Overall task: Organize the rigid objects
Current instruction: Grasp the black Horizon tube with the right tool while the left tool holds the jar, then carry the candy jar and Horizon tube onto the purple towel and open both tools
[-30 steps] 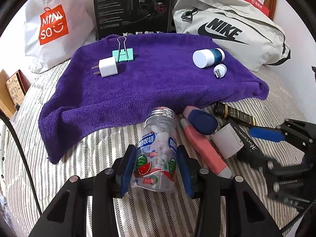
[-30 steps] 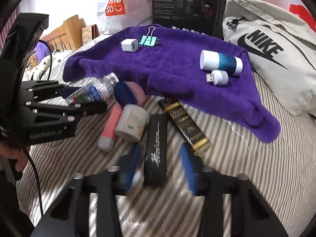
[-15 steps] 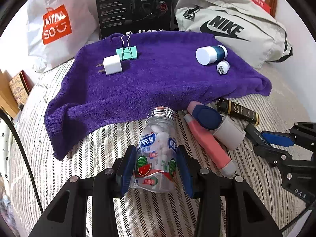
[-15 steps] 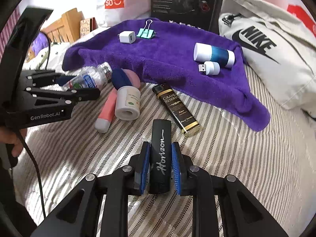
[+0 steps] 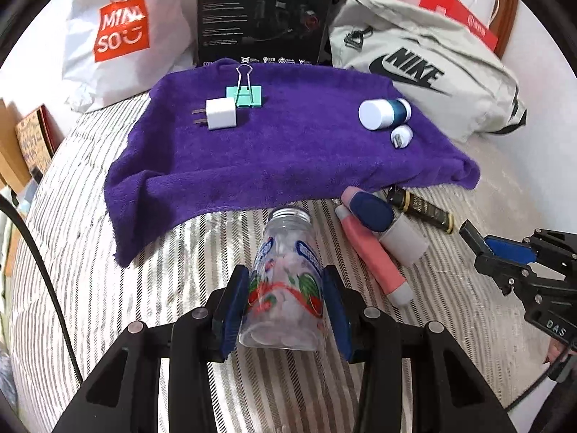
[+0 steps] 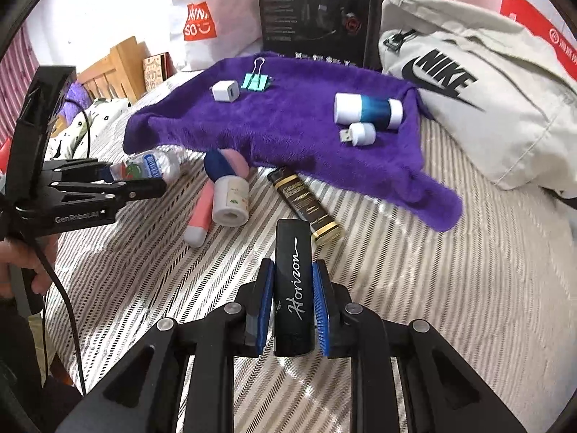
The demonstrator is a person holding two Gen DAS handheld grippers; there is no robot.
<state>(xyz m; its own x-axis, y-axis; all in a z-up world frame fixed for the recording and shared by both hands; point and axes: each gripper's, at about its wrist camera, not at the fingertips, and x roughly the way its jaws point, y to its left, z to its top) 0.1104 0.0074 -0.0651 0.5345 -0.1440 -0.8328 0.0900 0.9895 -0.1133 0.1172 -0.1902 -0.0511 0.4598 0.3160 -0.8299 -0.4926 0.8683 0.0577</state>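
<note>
A: Towel (image 5: pixel 288 158), purple, spread over the far half of the striped bed (image 5: pixel 108 288), its near edge hanging in folds. Behind it: Nike bag (image 5: pixel 425 65), Miniso bag (image 5: pixel 122 29), black box (image 5: pixel 263 14).

B: What sits on the towel?

A: Far-left corner: white charger (image 5: pixel 220 113) touching a teal binder clip (image 5: pixel 245 93). Right side: white-and-blue tube (image 5: pixel 382 112) lying down, small USB light (image 5: pixel 401 136) just beside it.

B: Off the towel?

A: Cluster at the towel's near edge: pink tube (image 5: pixel 371 252), blue-capped item (image 5: pixel 371 209) and white bottle (image 6: pixel 230 198) lying across it, black-and-gold tube (image 6: pixel 306 205) to the right with its top under the towel.

B: Grippers?

A: Left gripper (image 5: pixel 285 306) clamped on the clear candy bottle (image 5: pixel 285 288), neck pointing at the towel, over the bedding near the towel's near edge. Can't tell if it touches the bed. Right gripper (image 6: pixel 293 310) clenched on the black Horizon case (image 6: pixel 293 288), held lengthwise between blue pads (image 6: pixel 319 310), above the bed's near right part.
</note>
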